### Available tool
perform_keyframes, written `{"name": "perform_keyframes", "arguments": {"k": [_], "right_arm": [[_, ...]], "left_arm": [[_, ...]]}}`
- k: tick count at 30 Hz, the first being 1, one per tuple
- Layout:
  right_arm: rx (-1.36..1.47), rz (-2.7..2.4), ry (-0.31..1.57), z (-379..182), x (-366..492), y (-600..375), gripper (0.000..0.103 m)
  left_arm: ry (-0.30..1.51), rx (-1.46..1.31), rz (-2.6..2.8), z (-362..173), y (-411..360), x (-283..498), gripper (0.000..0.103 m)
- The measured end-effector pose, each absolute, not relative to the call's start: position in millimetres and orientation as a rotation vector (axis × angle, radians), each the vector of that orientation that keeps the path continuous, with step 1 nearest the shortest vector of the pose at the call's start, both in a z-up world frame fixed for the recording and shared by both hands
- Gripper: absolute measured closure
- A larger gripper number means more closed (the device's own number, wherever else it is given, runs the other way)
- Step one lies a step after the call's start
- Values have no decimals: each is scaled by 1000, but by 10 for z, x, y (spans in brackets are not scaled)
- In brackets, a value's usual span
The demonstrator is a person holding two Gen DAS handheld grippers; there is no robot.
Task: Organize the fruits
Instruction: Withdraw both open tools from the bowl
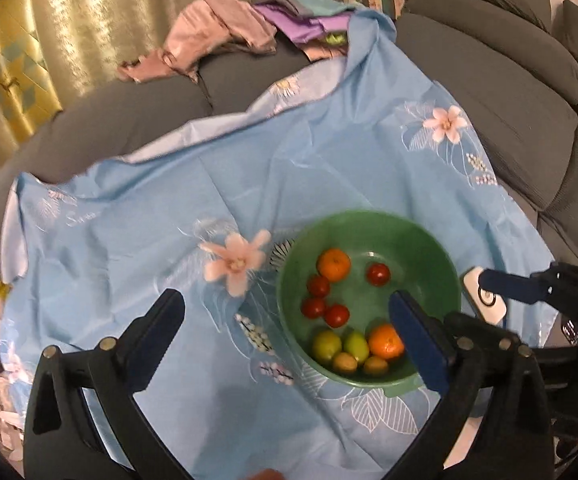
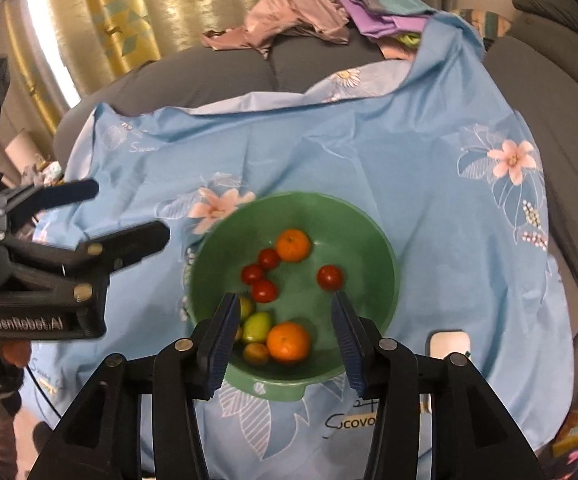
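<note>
A green bowl [image 1: 429, 248] [image 2: 361, 224] sits on a light blue floral cloth [image 1: 169, 220] [image 2: 369, 152]. In it lie two oranges [image 1: 333, 265] [image 2: 288, 341], several small red fruits [image 1: 378, 274] [image 2: 329, 277] and several green and yellowish fruits [image 1: 327, 345] [image 2: 257, 327]. My left gripper [image 1: 285, 304] is open and empty, hovering over the bowl's left side and the cloth. My right gripper [image 2: 285, 300] is open and empty, above the bowl's near part, with the near orange between its fingers in view. Each gripper shows in the other's view: the right one [image 1: 501, 284], the left one [image 2: 129, 216].
The cloth covers a grey sofa [image 1: 509, 80] [image 2: 549, 112]. Crumpled pink and purple clothes [image 1: 225, 32] [image 2: 309, 16] lie at the back. A small white device [image 1: 485, 296] [image 2: 449, 344] lies right of the bowl. Gold curtains [image 1: 89, 20] hang behind.
</note>
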State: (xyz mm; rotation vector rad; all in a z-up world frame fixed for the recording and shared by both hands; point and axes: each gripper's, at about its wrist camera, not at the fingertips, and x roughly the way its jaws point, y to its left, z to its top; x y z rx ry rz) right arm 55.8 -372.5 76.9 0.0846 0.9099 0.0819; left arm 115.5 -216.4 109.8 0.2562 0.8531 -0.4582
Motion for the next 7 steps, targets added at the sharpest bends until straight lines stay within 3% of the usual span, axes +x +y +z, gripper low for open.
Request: {"name": "perform_keyframes", "arguments": {"k": [7], "right_arm": [[63,75,885,923,491,-3695,55]], "left_arm": [[839,282,-411,1268,-2184,1110,1]]}}
